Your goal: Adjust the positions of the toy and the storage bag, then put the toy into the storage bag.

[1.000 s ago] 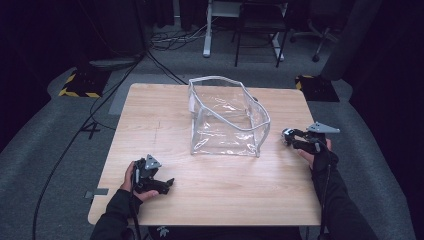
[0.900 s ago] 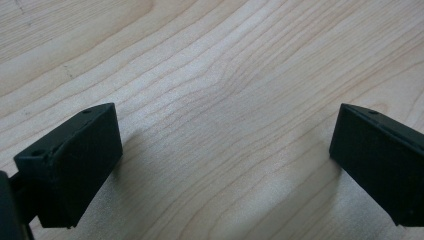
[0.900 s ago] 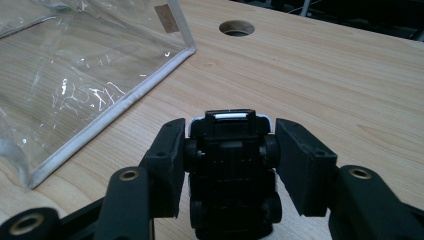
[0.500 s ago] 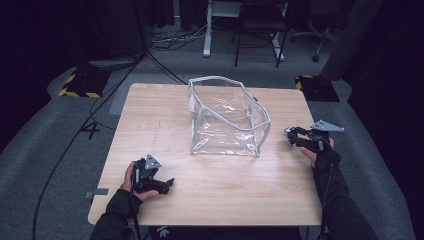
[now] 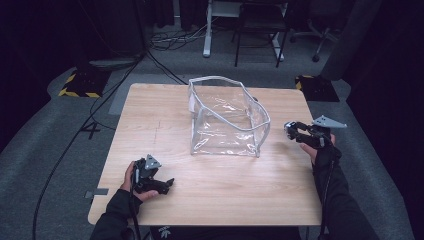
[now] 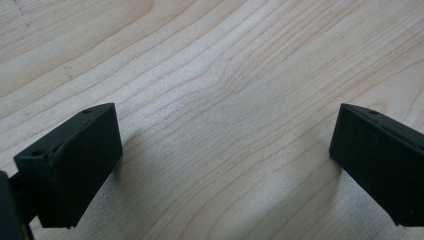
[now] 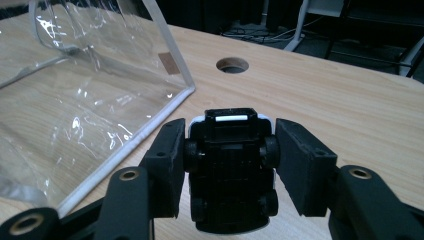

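Observation:
A clear plastic pouch (image 5: 227, 120) with a white-trimmed rim stands open on the middle of the wooden table (image 5: 150, 115). My right gripper (image 5: 290, 129) hovers at the table's right edge, just right of the pouch. It is shut on a small black toy car (image 7: 230, 165) whose underside and wheels face the camera, with the pouch (image 7: 90, 100) close on the left of it. My left gripper (image 5: 167, 184) rests near the front left of the table, its jaws wide apart over bare wood (image 6: 225, 150) with nothing between them.
A round cable hole (image 7: 232, 64) is cut in the tabletop behind the pouch. Beyond the table's far edge are desk legs (image 5: 206, 30), a chair (image 5: 257, 25) and floor cables (image 5: 150, 55). Yellow-and-black mats (image 5: 80, 85) lie on the floor at both far corners.
The right gripper with the toy car has shifted very slightly upward in the high view. The left gripper and the pouch have kept still.

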Motion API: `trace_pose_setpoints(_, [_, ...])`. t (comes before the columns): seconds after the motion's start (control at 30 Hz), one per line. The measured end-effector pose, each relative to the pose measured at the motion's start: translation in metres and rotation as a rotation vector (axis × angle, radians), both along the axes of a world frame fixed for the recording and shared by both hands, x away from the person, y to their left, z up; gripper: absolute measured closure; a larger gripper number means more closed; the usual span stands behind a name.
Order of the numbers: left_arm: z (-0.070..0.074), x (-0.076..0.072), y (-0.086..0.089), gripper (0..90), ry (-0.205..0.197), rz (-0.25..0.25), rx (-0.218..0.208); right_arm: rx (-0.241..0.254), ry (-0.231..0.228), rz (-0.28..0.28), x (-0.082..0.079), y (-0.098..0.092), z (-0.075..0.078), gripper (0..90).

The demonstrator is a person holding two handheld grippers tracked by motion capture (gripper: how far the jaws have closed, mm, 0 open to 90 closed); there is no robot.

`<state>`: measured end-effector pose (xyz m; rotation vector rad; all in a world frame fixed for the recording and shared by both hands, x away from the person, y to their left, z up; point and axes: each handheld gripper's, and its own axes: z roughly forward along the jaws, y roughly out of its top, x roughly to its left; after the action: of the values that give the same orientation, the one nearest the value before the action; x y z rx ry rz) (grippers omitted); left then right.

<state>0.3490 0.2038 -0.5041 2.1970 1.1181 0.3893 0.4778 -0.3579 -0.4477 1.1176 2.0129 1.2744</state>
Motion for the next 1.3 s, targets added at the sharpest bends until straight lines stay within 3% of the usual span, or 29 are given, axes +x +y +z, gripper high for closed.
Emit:
trace_pose_setpoints(0.83, [0.000,0.000,0.000,0.6,-0.002,0.002,-0.001,0.018,-0.086,0.027,0.003,0.010,0.049,48.4])
trace_pose_setpoints(1.3, [0.000,0.000,0.000,0.6,-0.002,0.002,0.000,0.023,-0.092,0.049,0.007,0.015,0.066,48.4])
